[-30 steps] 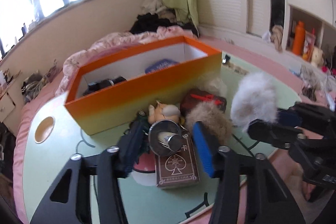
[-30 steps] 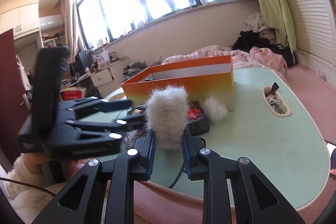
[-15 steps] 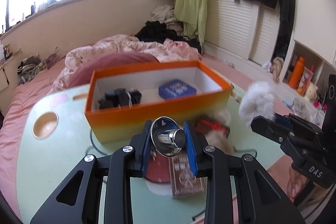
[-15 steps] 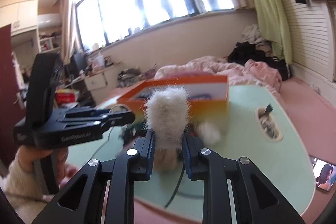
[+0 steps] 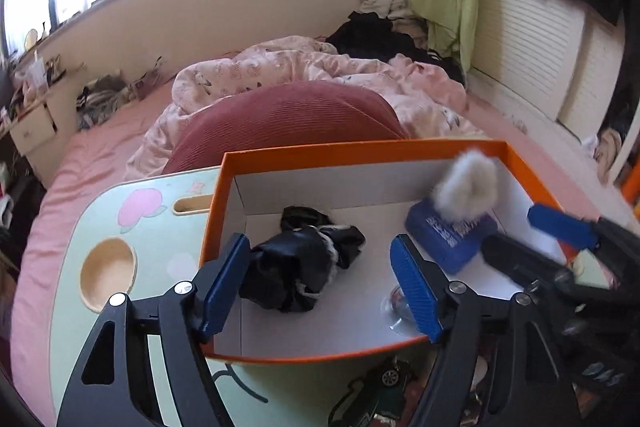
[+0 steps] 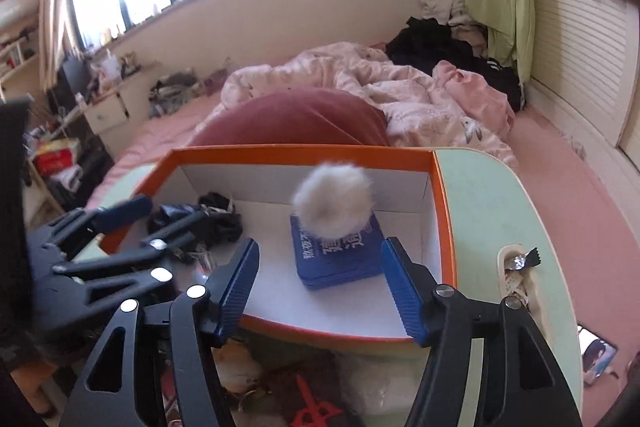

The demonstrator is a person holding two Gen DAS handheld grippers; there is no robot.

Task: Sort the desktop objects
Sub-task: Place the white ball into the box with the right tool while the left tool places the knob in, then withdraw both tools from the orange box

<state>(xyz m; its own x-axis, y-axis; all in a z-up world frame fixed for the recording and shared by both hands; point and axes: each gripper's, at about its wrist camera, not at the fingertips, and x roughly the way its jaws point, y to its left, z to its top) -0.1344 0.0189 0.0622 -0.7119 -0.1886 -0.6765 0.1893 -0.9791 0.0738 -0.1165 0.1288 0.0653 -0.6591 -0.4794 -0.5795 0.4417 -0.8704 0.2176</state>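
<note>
Both grippers hang over the orange box [image 5: 404, 147] with their jaws spread wide and nothing between them. The left gripper [image 5: 320, 285] is above the near left part of the box, the right gripper [image 6: 318, 281] above its right part.

Inside the box lie a bundle of black cloth [image 5: 304, 263] on the left, a blue case [image 6: 340, 255] on the right, and a shiny metal piece [image 5: 396, 307] near the front wall, half hidden behind a left finger. A white fluffy ball [image 6: 332, 203] shows blurred just over the blue case; whether it has landed cannot be told.

So four things look sorted, or nearly. More is left on the tabletop [image 5: 84, 327] in front of the box: a small green toy car [image 5: 376, 387], a dark pouch with red marks [image 6: 312, 399], something pale and fluffy [image 6: 372, 383] and a small tan figure [image 6: 236, 367]. By this reckoning the job is roughly half done
</note>
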